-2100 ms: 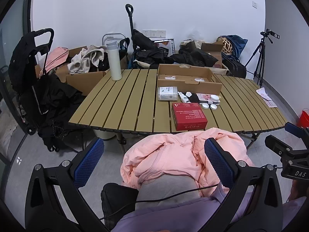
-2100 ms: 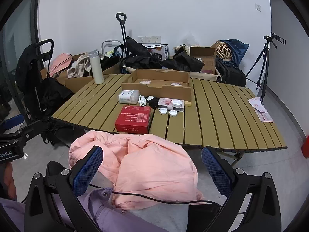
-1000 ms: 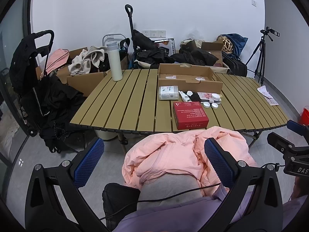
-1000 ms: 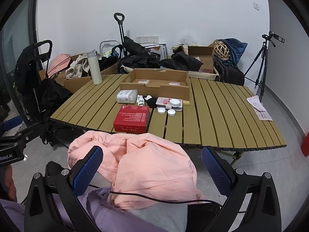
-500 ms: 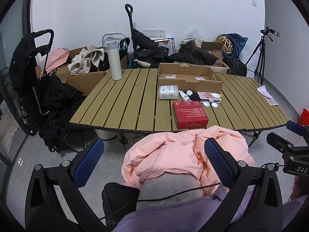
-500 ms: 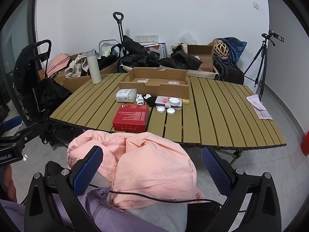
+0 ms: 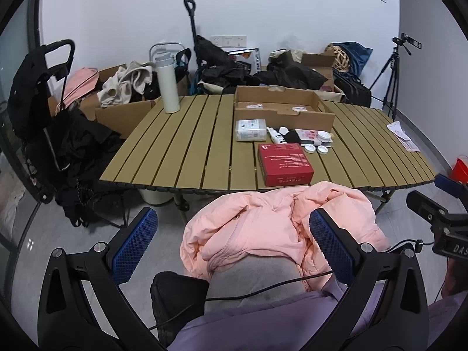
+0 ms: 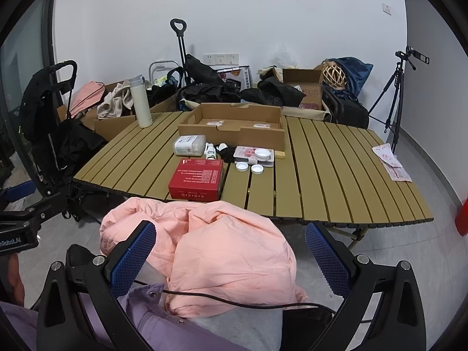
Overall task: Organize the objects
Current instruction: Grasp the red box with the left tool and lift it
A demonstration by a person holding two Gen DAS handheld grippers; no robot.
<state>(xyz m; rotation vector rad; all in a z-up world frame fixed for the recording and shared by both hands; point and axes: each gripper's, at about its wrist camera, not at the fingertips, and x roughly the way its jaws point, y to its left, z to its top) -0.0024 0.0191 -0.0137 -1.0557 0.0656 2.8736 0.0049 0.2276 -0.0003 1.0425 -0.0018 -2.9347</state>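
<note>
Holding both tools low over a lap draped with a pink jacket (image 7: pixel 280 228), short of the slatted tabletop (image 7: pixel 187 146). Left tool (image 7: pixel 232 244) spread wide, gripping nothing; right tool (image 8: pixel 229 253) likewise spread and gripping nothing. Barely shifting since 2.1 s ago: both views sitting almost as before, table items unmoved. Lying near the tabletop's front edge, a red box (image 7: pixel 285 168); just behind it, a white packet (image 7: pixel 251 130), a small white bottle (image 7: pixel 275 136), a black item (image 7: pixel 291 137), a pink-printed packet (image 8: pixel 248 153) and 3 white round lids (image 8: pixel 257 169). Standing behind these, an open cardboard tray (image 7: pixel 280 108); at the far left corner, an upright white flask (image 7: pixel 167 87).
</note>
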